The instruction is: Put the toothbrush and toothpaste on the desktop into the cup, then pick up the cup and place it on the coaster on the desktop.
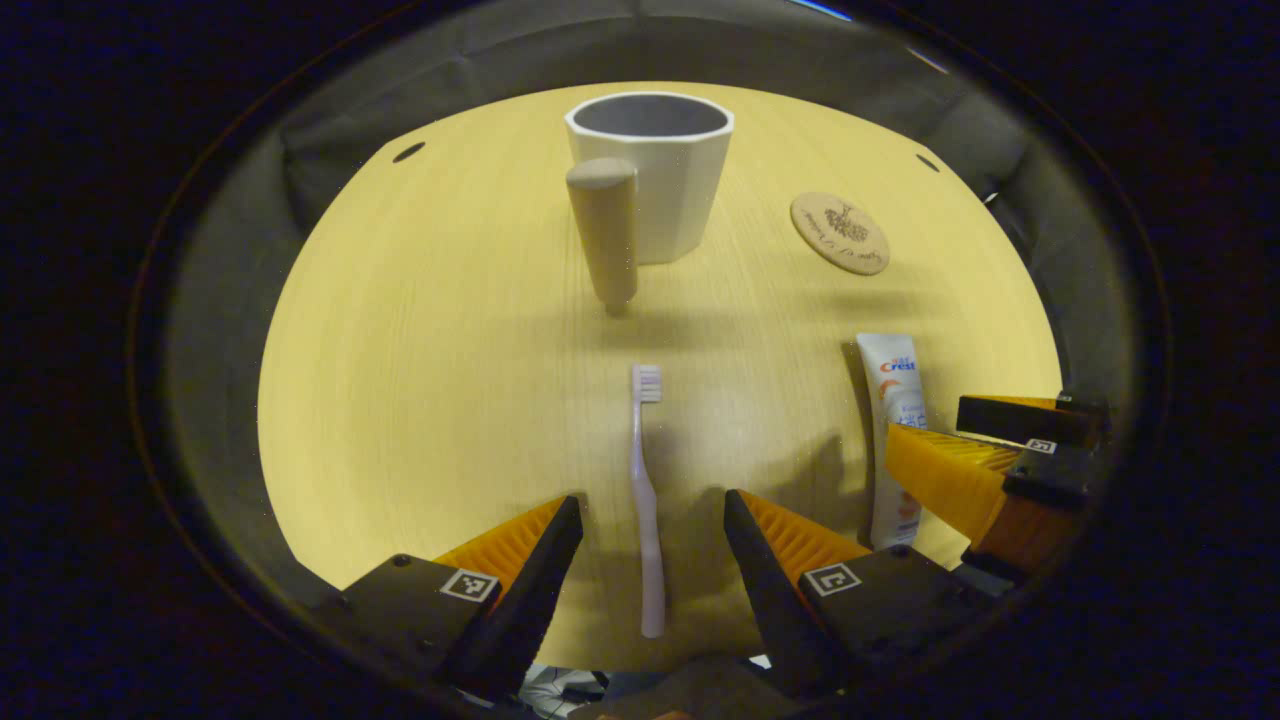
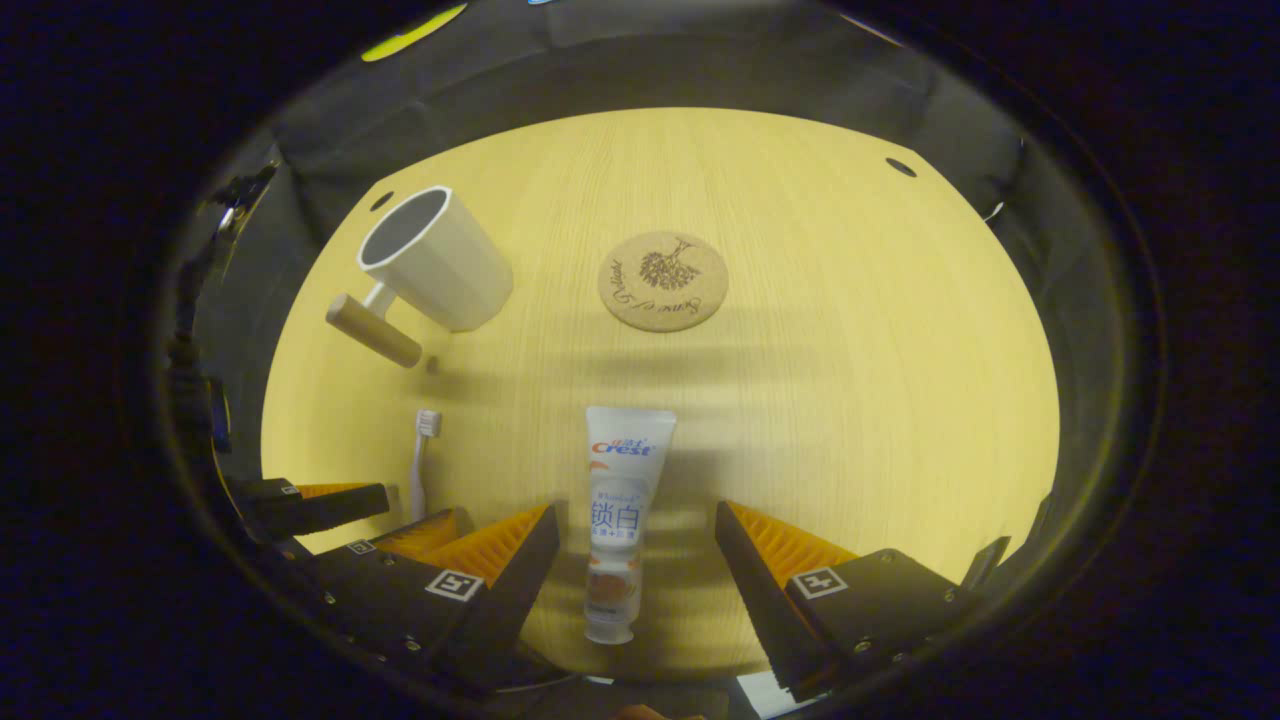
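In the left gripper view we see our left claw (image 1: 653, 545) spread wide, holding nothing, low over the worktop (image 1: 420, 400). The toothbrush (image 1: 647, 500) lies flat between its fingers, touching neither, handle end nearest us and bristle head pointing away. There is free worktop on both sides of each finger. To the right of this claw the toothpaste (image 1: 893, 440) lies flat, with the right claw (image 1: 985, 445) beside and partly over its near part. Beyond the toothbrush head a bare strip of worktop runs up to the cup (image 1: 660, 170), which stands upright with its wooden handle (image 1: 604, 235) turned towards us. The coaster (image 1: 839, 232) sits to the right of the cup, apart from it, with clear worktop around it. The worktop's round edge curves behind both, against the booth wall.

In the right gripper view our right claw (image 2: 637, 555) is likewise wide open and empty. The toothpaste (image 2: 620, 510) lies between its fingers, not touched by either, cap end nearest us and flat crimped end away. The left claw (image 2: 400, 515) shows just to the left, with the toothbrush head (image 2: 428, 423) past it. Straight ahead, past open worktop, lies the coaster (image 2: 663, 280); the cup (image 2: 437, 258) stands far left. The right side of the worktop is bare out to its edge.
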Motion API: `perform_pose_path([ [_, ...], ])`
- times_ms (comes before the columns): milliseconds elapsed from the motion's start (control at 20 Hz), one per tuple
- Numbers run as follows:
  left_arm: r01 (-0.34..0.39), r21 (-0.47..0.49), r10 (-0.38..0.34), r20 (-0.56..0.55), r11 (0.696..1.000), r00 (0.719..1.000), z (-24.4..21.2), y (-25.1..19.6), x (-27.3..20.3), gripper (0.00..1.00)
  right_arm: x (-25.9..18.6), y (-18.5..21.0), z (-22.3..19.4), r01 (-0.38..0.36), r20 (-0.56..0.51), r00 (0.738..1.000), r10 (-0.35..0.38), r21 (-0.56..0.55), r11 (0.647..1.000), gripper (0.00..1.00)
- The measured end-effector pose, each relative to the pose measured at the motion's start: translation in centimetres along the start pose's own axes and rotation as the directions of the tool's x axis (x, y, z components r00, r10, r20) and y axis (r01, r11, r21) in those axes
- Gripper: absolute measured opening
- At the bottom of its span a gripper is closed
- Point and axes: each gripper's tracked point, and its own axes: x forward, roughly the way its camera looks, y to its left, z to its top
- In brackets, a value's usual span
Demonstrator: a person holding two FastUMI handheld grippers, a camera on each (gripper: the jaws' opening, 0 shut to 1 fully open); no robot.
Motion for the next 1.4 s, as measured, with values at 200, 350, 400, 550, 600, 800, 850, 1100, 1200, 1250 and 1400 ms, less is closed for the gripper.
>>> perform_pose_path([
  [200, -0.017, 0.004, 0.017, -0.037, 1.000, 0.999, -0.6, 0.0, 0.8, 0.95, 1.0, 0.2, -0.3, 0.001, -0.041, 0.999, -0.002, -0.011, 1.000, 0.96],
  [350, -0.018, 0.014, 0.019, -0.046, 1.000, 0.999, -0.4, -0.6, 0.9, 0.90, 1.6, 0.2, -0.8, -0.001, -0.076, 0.997, 0.000, -0.019, 1.000, 0.96],
  [400, -0.018, 0.014, 0.019, -0.048, 1.000, 0.999, -0.5, -1.0, 0.9, 0.91, 1.9, 0.2, -0.9, 0.002, -0.082, 0.997, -0.003, -0.020, 1.000, 0.93],
  [550, -0.015, 0.023, 0.016, -0.051, 1.000, 0.999, -0.5, -1.3, 1.0, 0.58, 2.1, 0.0, -0.8, 0.011, -0.088, 0.996, -0.014, -0.028, 1.000, 0.83],
  [600, -0.013, 0.016, 0.014, -0.046, 1.000, 0.999, -0.4, -1.2, 1.0, 0.58, 2.1, -0.2, -0.9, 0.018, -0.089, 0.996, -0.020, -0.025, 1.000, 0.75],
  [800, -0.006, 0.020, 0.007, -0.050, 1.000, 0.999, -0.4, -1.1, 1.0, 0.41, 2.2, -0.6, -0.7, 0.027, -0.079, 0.996, -0.029, -0.022, 0.999, 0.43],
  [850, -0.013, 0.012, 0.014, -0.037, 1.000, 0.999, -0.2, -0.8, 1.0, 0.41, 2.2, -0.8, -0.7, 0.030, -0.075, 0.997, -0.032, -0.033, 0.999, 0.43],
  [1100, 0.005, -0.016, -0.005, -0.012, 1.000, 1.000, -0.2, -0.8, 0.7, 0.29, 2.1, -1.1, -1.0, 0.014, -0.067, 0.998, -0.014, 0.007, 1.000, 0.27],
  [1200, 0.018, -0.017, -0.018, 0.007, 1.000, 1.000, -0.3, -0.7, 0.6, 0.16, 2.0, -1.1, -1.2, -0.015, -0.047, 0.999, 0.015, 0.012, 1.000, 0.19],
  [1250, 0.026, -0.019, -0.026, 0.030, 0.999, 0.999, 0.0, -0.7, 0.6, 0.14, 1.9, -1.1, -1.2, -0.027, -0.037, 0.999, 0.027, 0.016, 1.000, 0.19],
  [1400, 0.059, -0.008, -0.058, 0.067, 0.998, 0.996, 0.0, -0.7, 0.4, 0.11, 1.9, -1.0, -1.1, -0.060, -0.002, 0.998, 0.060, 0.007, 0.998, 0.19],
])
